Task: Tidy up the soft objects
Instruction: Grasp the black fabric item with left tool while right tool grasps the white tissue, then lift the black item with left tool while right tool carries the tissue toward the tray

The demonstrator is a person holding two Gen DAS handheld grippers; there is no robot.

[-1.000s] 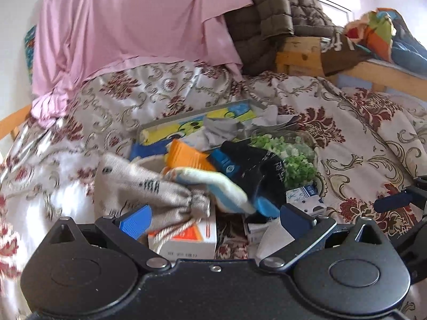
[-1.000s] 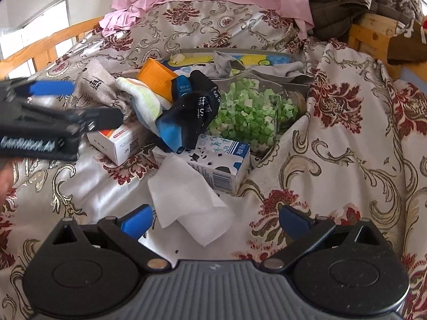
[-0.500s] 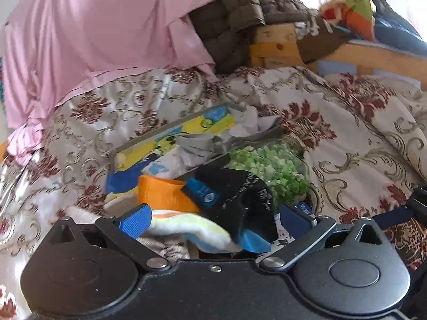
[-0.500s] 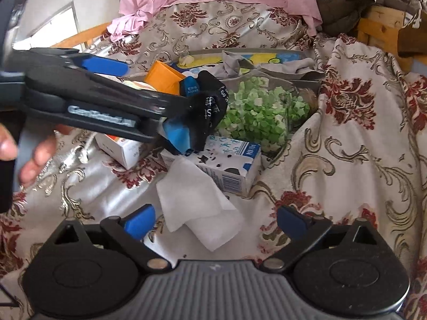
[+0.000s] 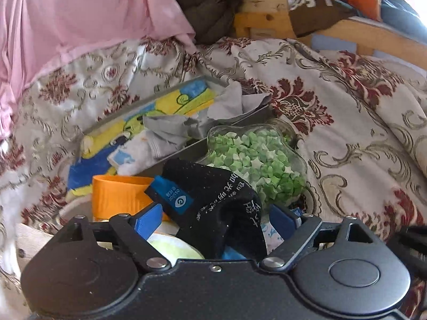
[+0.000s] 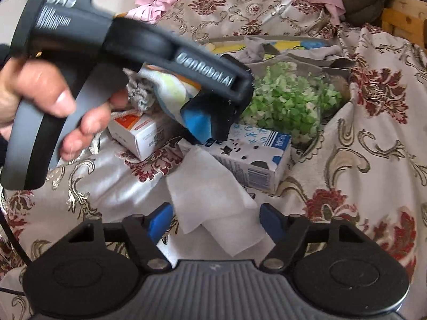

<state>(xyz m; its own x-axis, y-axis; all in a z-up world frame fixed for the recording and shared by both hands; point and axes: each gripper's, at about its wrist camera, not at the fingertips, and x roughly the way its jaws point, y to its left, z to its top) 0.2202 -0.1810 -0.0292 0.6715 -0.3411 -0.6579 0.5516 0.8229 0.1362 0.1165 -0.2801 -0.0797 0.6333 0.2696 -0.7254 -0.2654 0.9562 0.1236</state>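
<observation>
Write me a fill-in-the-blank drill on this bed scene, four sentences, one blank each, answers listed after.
1. The black sock lies between the open blue fingers of the ____ gripper.
2. The clear jar on the bedspread holds paper stars coloured ____.
3. The white tissue lies in front of the right gripper, whose jaws are ____.
4. The tissue partly lies under a ____ carton printed in blue and white.

Answers: left; green; open; milk

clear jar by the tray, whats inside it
The clear jar holds green and white folded paper stars, filling it. Its near lower part is covered by the black sock, so that part cannot be seen.
</observation>
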